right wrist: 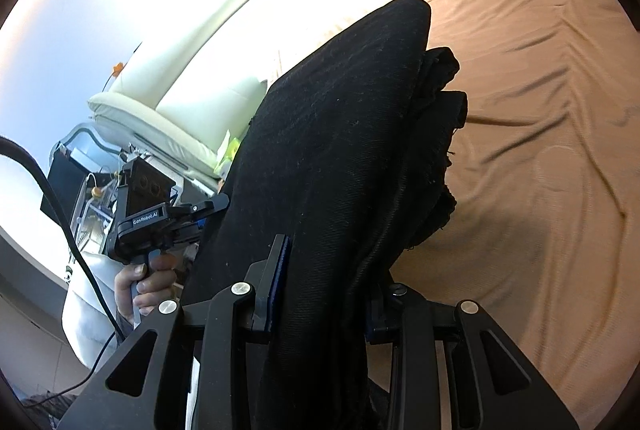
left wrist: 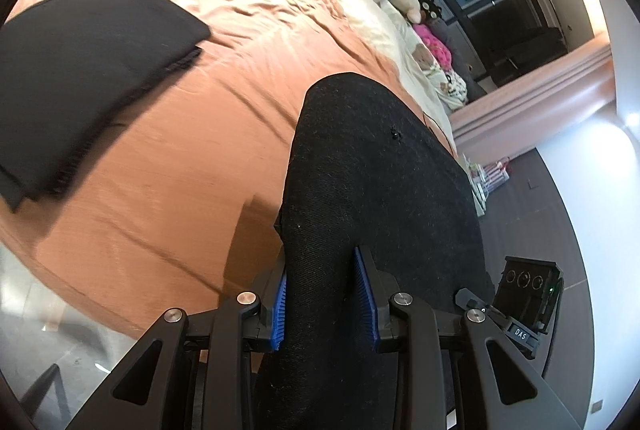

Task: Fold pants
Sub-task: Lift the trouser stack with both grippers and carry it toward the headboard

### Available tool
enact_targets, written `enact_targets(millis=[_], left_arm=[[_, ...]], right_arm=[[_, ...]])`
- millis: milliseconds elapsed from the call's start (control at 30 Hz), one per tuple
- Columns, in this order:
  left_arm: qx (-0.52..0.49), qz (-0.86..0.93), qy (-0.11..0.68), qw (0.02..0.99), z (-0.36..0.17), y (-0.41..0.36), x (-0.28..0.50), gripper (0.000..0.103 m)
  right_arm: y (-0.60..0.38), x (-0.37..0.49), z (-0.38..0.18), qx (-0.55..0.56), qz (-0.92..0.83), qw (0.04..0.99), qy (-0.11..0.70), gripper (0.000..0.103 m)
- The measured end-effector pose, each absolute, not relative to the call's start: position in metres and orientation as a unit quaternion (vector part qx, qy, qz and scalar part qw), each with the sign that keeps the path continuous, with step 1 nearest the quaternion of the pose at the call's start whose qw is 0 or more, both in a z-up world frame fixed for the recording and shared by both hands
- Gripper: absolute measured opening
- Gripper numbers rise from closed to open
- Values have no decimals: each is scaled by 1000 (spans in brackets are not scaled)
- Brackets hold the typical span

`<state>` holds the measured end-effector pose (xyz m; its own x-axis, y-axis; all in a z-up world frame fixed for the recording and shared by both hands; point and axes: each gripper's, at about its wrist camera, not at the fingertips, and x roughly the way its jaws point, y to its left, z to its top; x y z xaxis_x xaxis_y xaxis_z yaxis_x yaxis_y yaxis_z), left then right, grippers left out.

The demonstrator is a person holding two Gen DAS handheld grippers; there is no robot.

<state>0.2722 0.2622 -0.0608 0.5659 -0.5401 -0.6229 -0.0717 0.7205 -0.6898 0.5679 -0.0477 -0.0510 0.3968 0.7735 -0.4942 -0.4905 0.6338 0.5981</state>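
Hiding right tongs (right wrist: 320, 286), black pants (right wrist: 340, 150) drape.

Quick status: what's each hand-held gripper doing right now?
Left hand-held gripper: closed on the black pants.
Right hand-held gripper: closed on the black pants too.

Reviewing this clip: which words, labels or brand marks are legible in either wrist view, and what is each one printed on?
"DAS": white letters on a small dark tag on the other handheld unit, left wrist view.
"GenRobot.AI": white print along the black body of the handheld unit gripped by a hand, right wrist view.
Items by the bed's far side: any print is too small and blurred to read.
Nothing readable on the black pants or the bedspread.
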Motion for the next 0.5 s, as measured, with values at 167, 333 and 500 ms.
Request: enact_targets(millis=[167, 333, 500], left_arm=[[-351, -127, 438, 818, -57, 301, 270, 31], [-352, -109, 430, 824, -54, 330, 266, 31], [-358, -96, 424, 826, -52, 357, 264, 31]], right_arm=[[-21, 582, -53, 171, 400, 809, 395, 28], [11, 599, -58, 164, 414, 800, 402, 28], [35, 618, -58, 156, 425, 793, 407, 28]])
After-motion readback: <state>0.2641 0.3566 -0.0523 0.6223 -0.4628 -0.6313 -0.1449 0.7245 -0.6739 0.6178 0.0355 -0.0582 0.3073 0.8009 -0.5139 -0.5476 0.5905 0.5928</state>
